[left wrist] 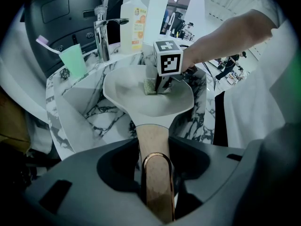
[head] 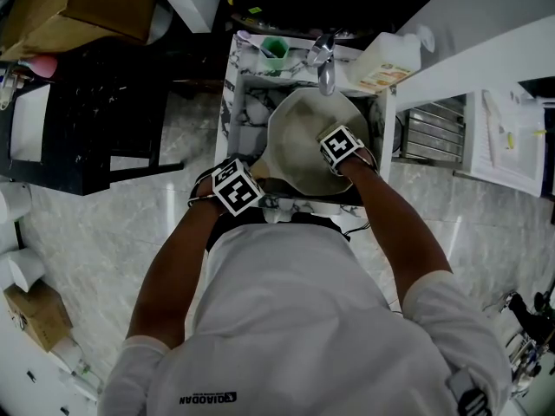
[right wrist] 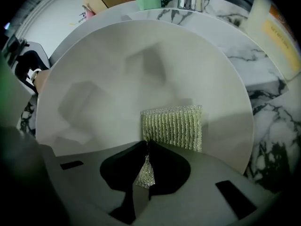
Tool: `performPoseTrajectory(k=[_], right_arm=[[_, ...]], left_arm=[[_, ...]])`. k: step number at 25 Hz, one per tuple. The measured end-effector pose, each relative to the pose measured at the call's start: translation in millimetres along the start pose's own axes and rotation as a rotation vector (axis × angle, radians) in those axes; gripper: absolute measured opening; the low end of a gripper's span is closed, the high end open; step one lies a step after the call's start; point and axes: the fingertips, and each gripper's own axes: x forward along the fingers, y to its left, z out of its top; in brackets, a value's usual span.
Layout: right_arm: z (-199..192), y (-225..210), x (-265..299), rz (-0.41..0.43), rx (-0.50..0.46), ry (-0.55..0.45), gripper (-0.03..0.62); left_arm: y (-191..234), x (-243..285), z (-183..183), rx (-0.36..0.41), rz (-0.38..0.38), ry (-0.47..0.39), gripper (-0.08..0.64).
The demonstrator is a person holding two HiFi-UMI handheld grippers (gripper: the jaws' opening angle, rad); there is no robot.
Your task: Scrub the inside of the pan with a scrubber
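- Pan handle (left wrist: 151, 134) is clamped in the left tongs (left wrist: 156, 160), lower centre of frame.
- Scrubber (right wrist: 173, 127) is pinched by the right tongs (right wrist: 146, 168) and laid flat against the inside of the pan (right wrist: 117, 74).
- Pan is held at the sink (head: 250, 115), upper centre.

1 pan (head: 303, 137) in sink (head: 250, 102), faucet (head: 326, 66) behind pan, cup (head: 274, 52) left of faucet, bottle (head: 384, 63) right of faucet, scrubber (right wrist: 173, 126) inside pan, clamped by right gripper (right wrist: 146, 168), pan handle (left wrist: 151, 135) toward sink's near edge, clamped between left gripper (left wrist: 155, 182) jaws
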Motion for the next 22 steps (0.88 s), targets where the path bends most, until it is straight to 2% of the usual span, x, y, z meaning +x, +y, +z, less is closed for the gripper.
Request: performPoseTrajectory(k=[10,16,19,22], right_arm=[[0.0,61.2,0.5,0.319,0.133,0.004,0.057],[8.0,86.8,-0.7,0.436,0.160,-0.009,0.057],[13.8,102.3,-2.4,0.491,0.153,-0.025,0.057],[19.4,118.2,-3.6,0.535,0.137,-0.038,0.055]], left_arm=[[1.9,0.1,0.1,0.001,0.008,0.003,0.206],[-0.6,0.9,-1.1,-0.001,0.000,0.007,0.206],[2.0,-3.1,3.3,0.007,0.016,-0.003,0.206],[0.1,-0.5,0.0,-0.004,-0.005,0.005,0.206]])
